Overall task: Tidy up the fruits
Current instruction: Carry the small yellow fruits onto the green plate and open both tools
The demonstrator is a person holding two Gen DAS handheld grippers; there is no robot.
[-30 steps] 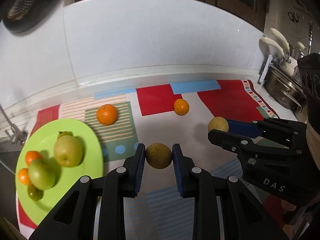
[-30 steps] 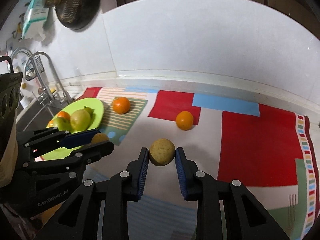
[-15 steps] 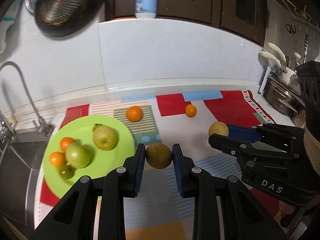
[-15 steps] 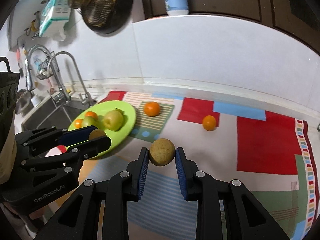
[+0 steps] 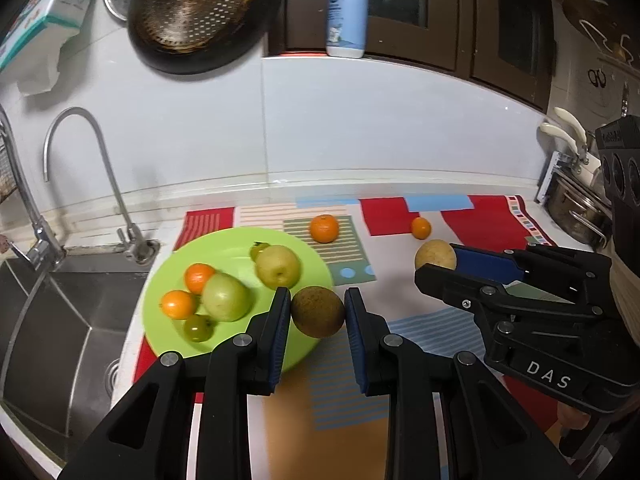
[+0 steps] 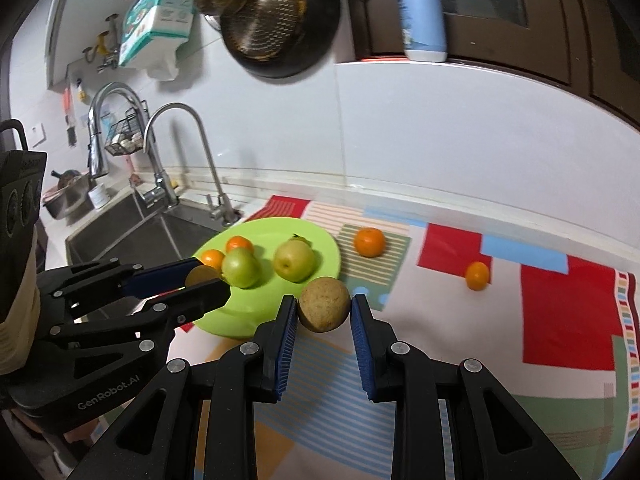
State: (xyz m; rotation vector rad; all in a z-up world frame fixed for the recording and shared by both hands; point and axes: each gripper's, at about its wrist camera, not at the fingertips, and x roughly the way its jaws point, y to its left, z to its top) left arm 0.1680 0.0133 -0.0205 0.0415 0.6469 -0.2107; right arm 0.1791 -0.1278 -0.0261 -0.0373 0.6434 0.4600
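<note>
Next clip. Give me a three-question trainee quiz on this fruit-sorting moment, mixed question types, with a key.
1. True or false: each gripper is shut on a brown round fruit.
2. How many oranges lie on the mat outside the green plate? A) none B) two C) four
3. Fill in: left of the plate, sunk into the counter, is the ____.

Key
1. True: the left gripper clamps a darker brown fruit, and the right gripper clamps a paler brown fruit.
2. B: a larger orange and a smaller orange.
3. sink
</note>
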